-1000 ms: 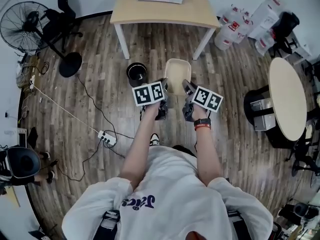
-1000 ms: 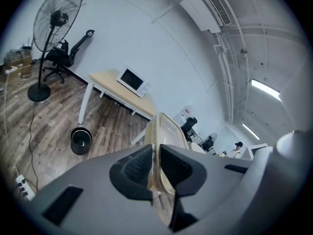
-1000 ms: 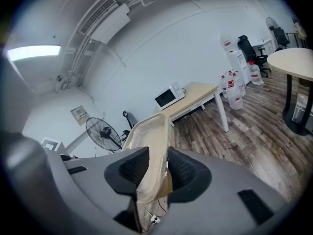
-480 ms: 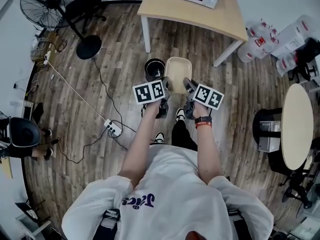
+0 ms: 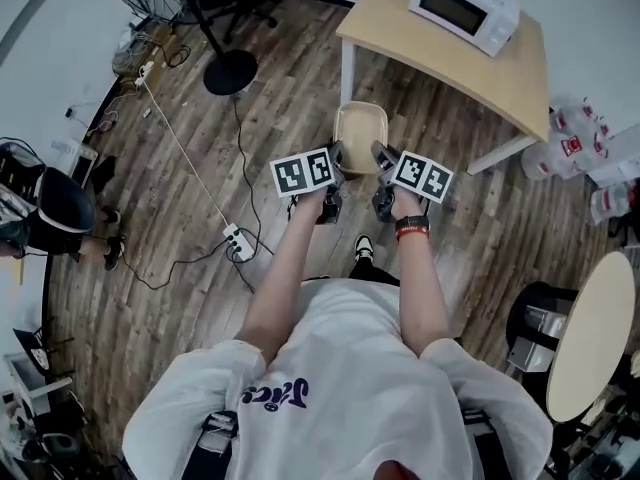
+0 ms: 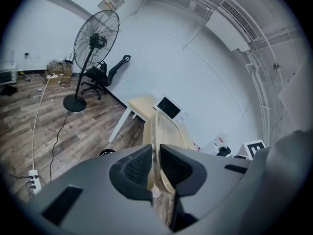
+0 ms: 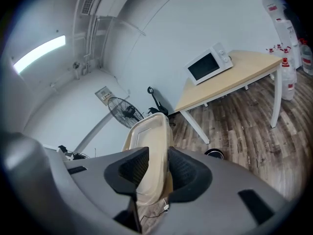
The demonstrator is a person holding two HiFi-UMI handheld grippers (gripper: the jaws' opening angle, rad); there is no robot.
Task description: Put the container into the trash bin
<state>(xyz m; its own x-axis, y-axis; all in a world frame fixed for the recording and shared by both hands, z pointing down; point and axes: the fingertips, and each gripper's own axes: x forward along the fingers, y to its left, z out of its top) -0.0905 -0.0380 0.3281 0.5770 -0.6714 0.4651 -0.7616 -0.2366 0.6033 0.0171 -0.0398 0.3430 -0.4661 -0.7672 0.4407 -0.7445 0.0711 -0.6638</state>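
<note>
The left gripper (image 5: 336, 158) and the right gripper (image 5: 380, 156) were each clamped on the beige container (image 5: 360, 128); the trash bin (image 7: 214, 153) was mostly hidden behind the gripper.

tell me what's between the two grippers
The beige container: the left gripper pinches one rim, the right gripper the other. The head view shows it best.
</note>
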